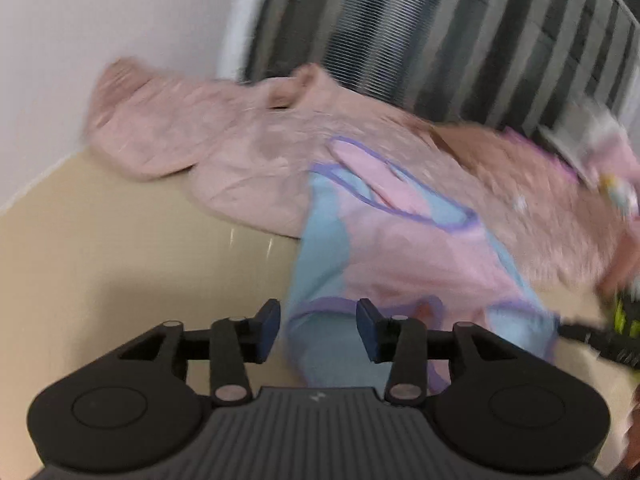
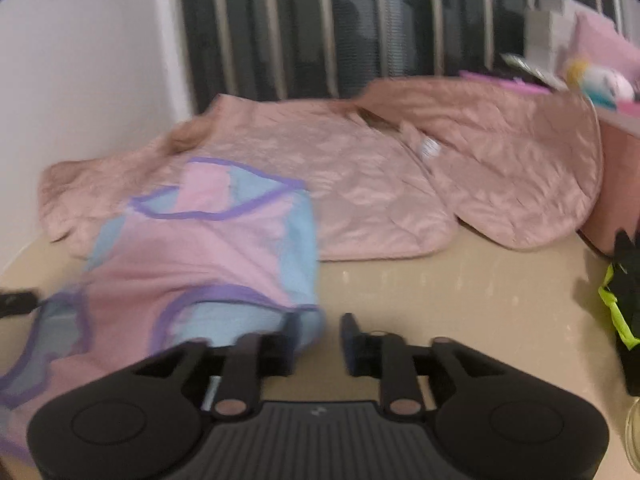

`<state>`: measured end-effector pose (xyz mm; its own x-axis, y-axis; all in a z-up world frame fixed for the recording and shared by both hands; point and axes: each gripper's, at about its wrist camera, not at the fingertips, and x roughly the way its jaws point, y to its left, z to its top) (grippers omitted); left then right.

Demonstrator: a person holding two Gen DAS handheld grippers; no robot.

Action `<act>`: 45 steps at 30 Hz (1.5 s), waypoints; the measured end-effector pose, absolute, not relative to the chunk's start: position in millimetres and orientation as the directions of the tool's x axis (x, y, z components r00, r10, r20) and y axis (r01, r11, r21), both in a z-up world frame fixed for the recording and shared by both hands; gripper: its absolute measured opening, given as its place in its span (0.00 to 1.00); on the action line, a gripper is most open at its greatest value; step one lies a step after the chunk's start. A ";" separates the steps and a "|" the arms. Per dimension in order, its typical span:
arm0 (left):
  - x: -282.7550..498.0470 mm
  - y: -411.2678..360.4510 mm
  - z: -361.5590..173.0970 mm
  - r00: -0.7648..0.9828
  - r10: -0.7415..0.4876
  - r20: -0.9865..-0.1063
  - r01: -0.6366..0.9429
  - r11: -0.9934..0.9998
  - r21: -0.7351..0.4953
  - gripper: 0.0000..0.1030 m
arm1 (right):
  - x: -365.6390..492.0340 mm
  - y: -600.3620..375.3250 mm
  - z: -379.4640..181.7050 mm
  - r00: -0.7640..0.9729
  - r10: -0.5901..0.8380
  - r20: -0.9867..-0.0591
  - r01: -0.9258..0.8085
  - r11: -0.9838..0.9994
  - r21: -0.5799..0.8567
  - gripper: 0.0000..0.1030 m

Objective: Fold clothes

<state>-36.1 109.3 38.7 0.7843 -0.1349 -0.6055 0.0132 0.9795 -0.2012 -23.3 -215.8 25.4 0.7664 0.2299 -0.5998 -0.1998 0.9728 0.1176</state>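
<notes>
Lying on the beige table (image 2: pixel 460 292), the pink-and-blue garment (image 1: pixel 400 248) sits loose between both parted hand-held grippers.

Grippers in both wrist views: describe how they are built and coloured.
The left gripper and the right gripper look alike. Each has a matte black body with a ribbed grey centre plate bearing a small pale mark, a round black housing on each side, black linkage bars with pale metal pivot pins, and jaws faced with dark blue pads. No cables or sleeves are visible on them.
</notes>
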 end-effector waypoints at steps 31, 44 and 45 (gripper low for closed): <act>-102.8 114.0 37.0 0.770 -0.042 -0.636 -0.180 0.943 -0.279 0.21 | -71.2 -209.5 19.9 0.741 0.218 -0.636 -0.225 0.972 0.071 0.08; -0.4 50.9 33.7 0.685 -0.273 -0.676 0.042 0.941 -0.337 0.01 | -10.3 -127.7 18.0 0.667 0.388 -0.636 -0.427 0.899 0.101 0.15; 2.3 54.0 31.7 0.687 -0.283 -0.669 0.035 0.933 -0.358 0.01 | -8.1 -127.1 14.9 0.669 0.380 -0.638 -0.415 0.904 0.102 0.14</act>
